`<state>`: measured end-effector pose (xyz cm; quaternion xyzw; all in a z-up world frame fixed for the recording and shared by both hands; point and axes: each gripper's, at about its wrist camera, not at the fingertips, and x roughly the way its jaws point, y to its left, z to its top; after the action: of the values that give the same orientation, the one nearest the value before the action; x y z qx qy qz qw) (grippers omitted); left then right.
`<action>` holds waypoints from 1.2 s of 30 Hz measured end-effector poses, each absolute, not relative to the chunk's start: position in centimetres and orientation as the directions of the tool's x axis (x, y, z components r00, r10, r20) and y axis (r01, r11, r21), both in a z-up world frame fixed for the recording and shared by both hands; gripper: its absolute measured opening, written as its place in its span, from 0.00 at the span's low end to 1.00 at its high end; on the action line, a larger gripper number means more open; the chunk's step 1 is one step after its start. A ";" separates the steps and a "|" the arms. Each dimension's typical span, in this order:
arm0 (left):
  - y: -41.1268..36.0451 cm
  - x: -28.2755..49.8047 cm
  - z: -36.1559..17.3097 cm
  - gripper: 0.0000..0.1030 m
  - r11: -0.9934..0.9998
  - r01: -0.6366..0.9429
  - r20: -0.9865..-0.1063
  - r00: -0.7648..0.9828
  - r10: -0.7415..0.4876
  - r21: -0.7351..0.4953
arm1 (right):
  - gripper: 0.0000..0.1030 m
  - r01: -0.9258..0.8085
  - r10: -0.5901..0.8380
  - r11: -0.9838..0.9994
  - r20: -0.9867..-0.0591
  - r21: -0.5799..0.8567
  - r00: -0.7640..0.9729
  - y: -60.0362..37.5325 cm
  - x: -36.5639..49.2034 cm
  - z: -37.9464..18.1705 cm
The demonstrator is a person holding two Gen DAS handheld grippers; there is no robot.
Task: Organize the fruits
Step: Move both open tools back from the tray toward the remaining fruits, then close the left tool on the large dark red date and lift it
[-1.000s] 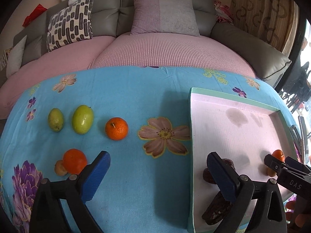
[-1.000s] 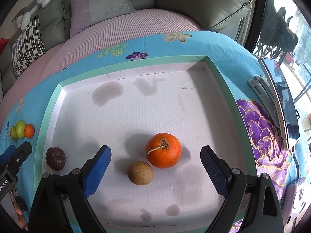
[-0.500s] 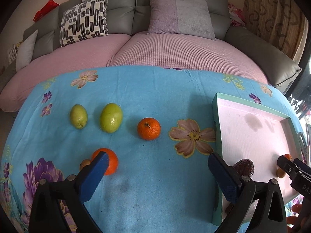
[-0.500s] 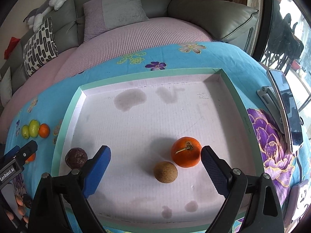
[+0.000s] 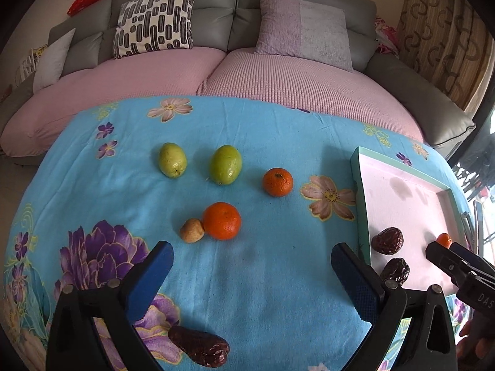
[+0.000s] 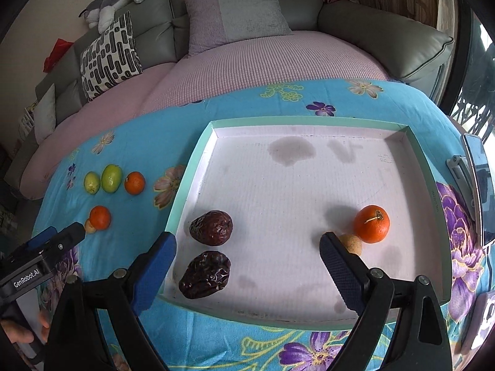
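On the blue flowered cloth lie two green fruits (image 5: 172, 159) (image 5: 225, 164), a small orange (image 5: 277, 182), a larger orange (image 5: 221, 221) touching a small tan fruit (image 5: 192, 230), and a dark wrinkled fruit (image 5: 201, 349) under my left gripper (image 5: 249, 273), which is open and empty above the cloth. The green-rimmed tray (image 6: 198, 167) holds two dark wrinkled fruits (image 6: 212, 227) (image 6: 205, 275), an orange (image 6: 371, 224) and a tan fruit (image 6: 351, 244). My right gripper (image 6: 247, 261) hangs open and empty over the tray's near edge.
A grey sofa with pink seat covers (image 5: 278, 74) and cushions borders the far side of the table. A phone on a stand (image 6: 475, 173) lies right of the tray. A hand (image 6: 18, 334) holds the left gripper's handle.
Both grippers have drawn back and shifted left. The left view now takes in all the loose fruit on the cloth. The right view now shows both dark fruits in the tray.
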<state>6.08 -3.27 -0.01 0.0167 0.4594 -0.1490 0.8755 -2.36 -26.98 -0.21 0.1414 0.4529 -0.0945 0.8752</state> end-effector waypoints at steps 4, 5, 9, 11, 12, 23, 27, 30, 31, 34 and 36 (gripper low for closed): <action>-1.5 5.2 -0.8 1.00 0.961 0.256 -0.826 0.515 -0.228 -0.105 | 0.91 0.254 -0.005 0.952 -0.819 0.172 0.574 -25.2 -2.3 0.0; -1.1 5.0 -1.0 1.00 0.963 0.250 -0.829 0.514 -0.222 -0.102 | 0.91 0.244 0.001 0.955 -0.819 0.172 0.573 -24.8 -2.3 0.0; -0.2 3.9 -1.7 0.99 0.966 0.237 -0.840 0.500 -0.210 -0.100 | 0.91 0.213 0.021 0.962 -0.825 0.171 0.564 -23.8 -2.0 -0.1; 0.0 3.5 -2.2 0.99 0.966 0.239 -0.849 0.487 -0.205 -0.096 | 0.91 0.211 0.021 0.963 -0.829 0.166 0.559 -23.6 -1.9 -0.2; 0.1 3.3 -2.4 0.99 0.966 0.241 -0.853 0.481 -0.202 -0.093 | 0.91 0.210 0.021 0.963 -0.830 0.166 0.557 -23.6 -2.0 -0.2; 0.5 1.8 -5.0 0.81 0.963 0.262 -0.904 0.392 -0.171 -0.068 | 0.91 0.206 0.020 0.965 -0.833 0.161 0.553 -23.1 -2.6 0.4; 0.5 1.6 -5.0 0.72 0.961 0.267 -0.908 0.379 -0.178 -0.076 | 0.91 0.198 0.021 0.968 -0.833 0.156 0.552 -22.7 -2.8 0.6; 0.7 1.6 -5.2 0.67 0.962 0.262 -0.913 0.369 -0.175 -0.078 | 0.91 0.198 0.021 0.968 -0.832 0.156 0.555 -22.7 -2.9 0.8; 0.7 1.6 -5.2 0.65 0.962 0.262 -0.914 0.366 -0.173 -0.078 | 0.91 0.198 0.020 0.968 -0.831 0.156 0.555 -22.7 -3.0 0.8; 1.0 1.5 -4.9 0.56 0.963 0.255 -0.911 0.372 -0.180 -0.086 | 0.91 0.196 0.021 0.968 -0.832 0.155 0.554 -22.6 -3.0 0.9; 1.1 1.5 -4.7 0.49 0.963 0.254 -0.906 0.379 -0.187 -0.092 | 0.91 0.192 0.022 0.969 -0.835 0.152 0.551 -22.5 -2.9 0.8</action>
<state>1.48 1.11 -4.72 0.0309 0.5411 -0.1328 0.8299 -2.93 -22.45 0.82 0.1135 0.4715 -0.0488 0.8732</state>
